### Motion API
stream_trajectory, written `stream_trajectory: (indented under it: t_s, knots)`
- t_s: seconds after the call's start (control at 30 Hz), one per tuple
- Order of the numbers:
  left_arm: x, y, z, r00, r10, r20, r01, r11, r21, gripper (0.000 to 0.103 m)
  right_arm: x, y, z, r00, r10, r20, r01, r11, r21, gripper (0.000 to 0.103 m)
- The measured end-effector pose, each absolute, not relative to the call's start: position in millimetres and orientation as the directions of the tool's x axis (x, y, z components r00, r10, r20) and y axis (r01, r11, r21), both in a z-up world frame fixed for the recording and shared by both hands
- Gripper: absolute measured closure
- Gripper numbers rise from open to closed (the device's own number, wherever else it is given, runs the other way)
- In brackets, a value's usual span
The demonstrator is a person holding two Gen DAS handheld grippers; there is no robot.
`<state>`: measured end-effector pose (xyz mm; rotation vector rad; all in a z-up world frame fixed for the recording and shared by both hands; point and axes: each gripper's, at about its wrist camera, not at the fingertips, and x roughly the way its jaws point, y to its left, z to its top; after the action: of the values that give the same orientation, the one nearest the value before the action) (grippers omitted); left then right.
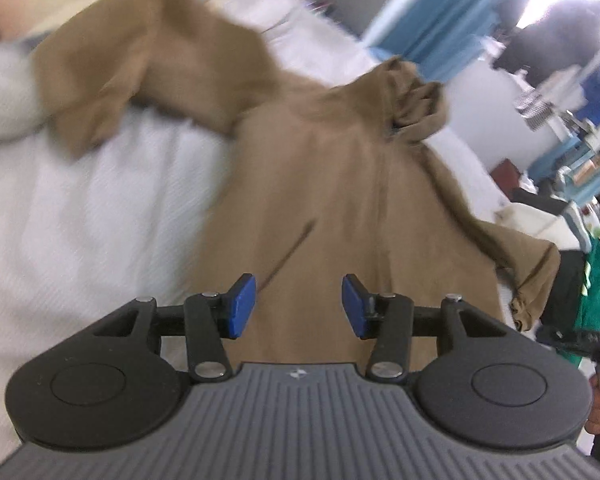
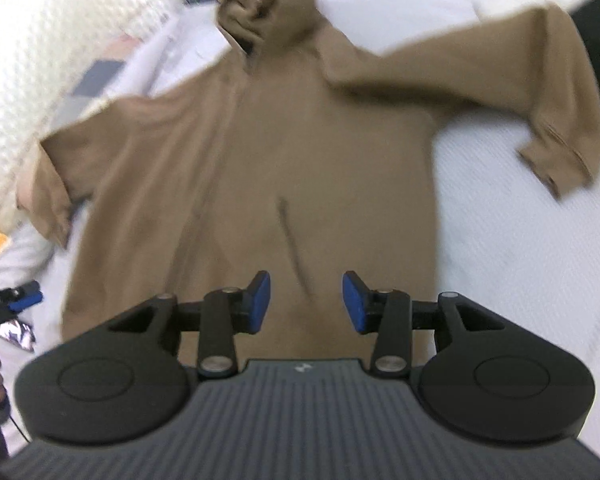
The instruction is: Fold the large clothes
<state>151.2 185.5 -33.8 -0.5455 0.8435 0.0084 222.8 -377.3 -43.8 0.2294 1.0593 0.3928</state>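
Right now my left gripper (image 1: 299, 306) hangs with its jaws apart and nothing between the blue pads (image 1: 242, 306); my right gripper (image 2: 306, 306) is likewise parted and empty. Just beyond both, the brown hoodie (image 2: 300, 152) lies spread flat on the white bedcover (image 2: 520, 240), hem nearest me. Its sleeves (image 2: 540, 80) reach out to either side, cuffs bent back. Farthest off, the hood (image 2: 268, 16) sits bunched up at the top.
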Motion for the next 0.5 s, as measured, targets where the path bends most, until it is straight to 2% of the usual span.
stream_trajectory:
  t_s: [0.13,0.23,0.5]
  knots:
    - [177.7,143.0,-17.0,0.718,-0.212,-0.663,-0.13,0.895,-0.427,0.049,229.4,-339.3,-39.5,0.494,0.449,-0.744,-0.229,0.893,0.387,0.06]
    - [194.8,113.1,-17.1,0.745,-0.159,-0.647,-0.101,0.933,-0.345,0.049,236.1,-322.5,-45.9,0.517,0.479,-0.709,-0.228,0.876,0.426,0.06]
    - [243.3,84.6,-71.8,0.746,-0.161,-0.646,-0.085,0.939,-0.333,0.049,254.9,-292.9,-85.2,0.548,0.432,-0.717,-0.236,0.902,0.363,0.06]
